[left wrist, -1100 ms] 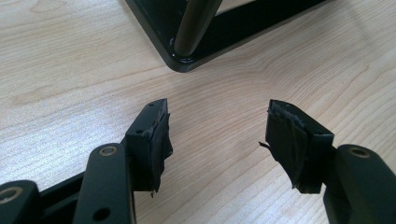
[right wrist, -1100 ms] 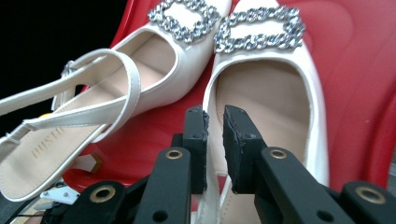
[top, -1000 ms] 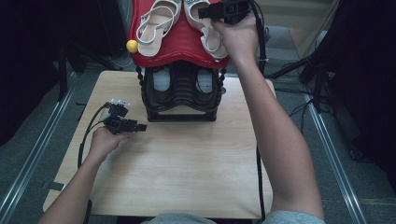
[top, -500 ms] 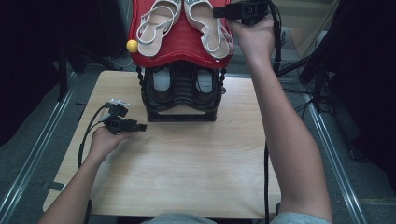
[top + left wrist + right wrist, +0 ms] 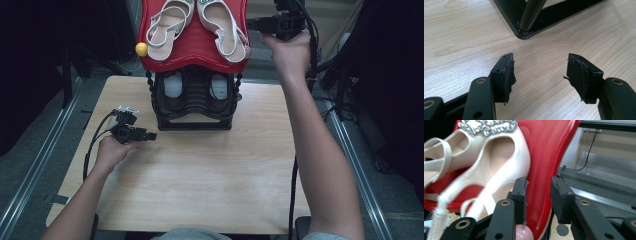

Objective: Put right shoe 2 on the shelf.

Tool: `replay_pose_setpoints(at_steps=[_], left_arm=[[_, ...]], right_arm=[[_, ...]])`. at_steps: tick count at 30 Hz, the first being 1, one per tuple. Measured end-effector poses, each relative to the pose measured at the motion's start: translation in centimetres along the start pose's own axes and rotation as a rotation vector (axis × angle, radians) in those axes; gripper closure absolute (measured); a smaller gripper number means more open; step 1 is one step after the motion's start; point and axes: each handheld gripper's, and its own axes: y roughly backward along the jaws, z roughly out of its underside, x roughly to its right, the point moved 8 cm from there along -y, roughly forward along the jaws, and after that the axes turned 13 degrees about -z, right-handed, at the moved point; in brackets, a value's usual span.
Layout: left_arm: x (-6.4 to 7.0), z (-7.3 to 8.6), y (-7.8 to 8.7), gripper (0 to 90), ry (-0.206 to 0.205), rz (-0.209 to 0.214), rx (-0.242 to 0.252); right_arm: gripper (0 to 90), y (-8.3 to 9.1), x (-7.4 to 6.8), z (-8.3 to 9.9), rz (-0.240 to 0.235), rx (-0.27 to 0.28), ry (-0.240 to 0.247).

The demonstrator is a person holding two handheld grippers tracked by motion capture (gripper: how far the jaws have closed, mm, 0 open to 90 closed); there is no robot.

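Right claw (image 5: 538,192) astride red tray (image 5: 549,152) edge

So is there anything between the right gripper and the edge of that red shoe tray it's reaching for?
Nothing visible. The right gripper has its jaws on either side of the glossy red plastic tray rim, with a gap on the outer side. The cream strappy sandal lies beside the inner jaw, not between them.

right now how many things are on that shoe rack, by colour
cream sandals: 2
dark shoes on the lower shelf: 2
red tray: 1
yellow ball: 1
pink ball: 1
total: 7
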Motion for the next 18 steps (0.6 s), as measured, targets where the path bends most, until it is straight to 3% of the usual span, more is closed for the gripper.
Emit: replay_pose_setpoints(at_steps=[18], left_arm=[[0.0,0.0,0.0,39.8,-0.002,0.0,-0.004]], right_arm=[[68.0,0.9,3.4,4.9,0.023,-0.027,-0.068]])
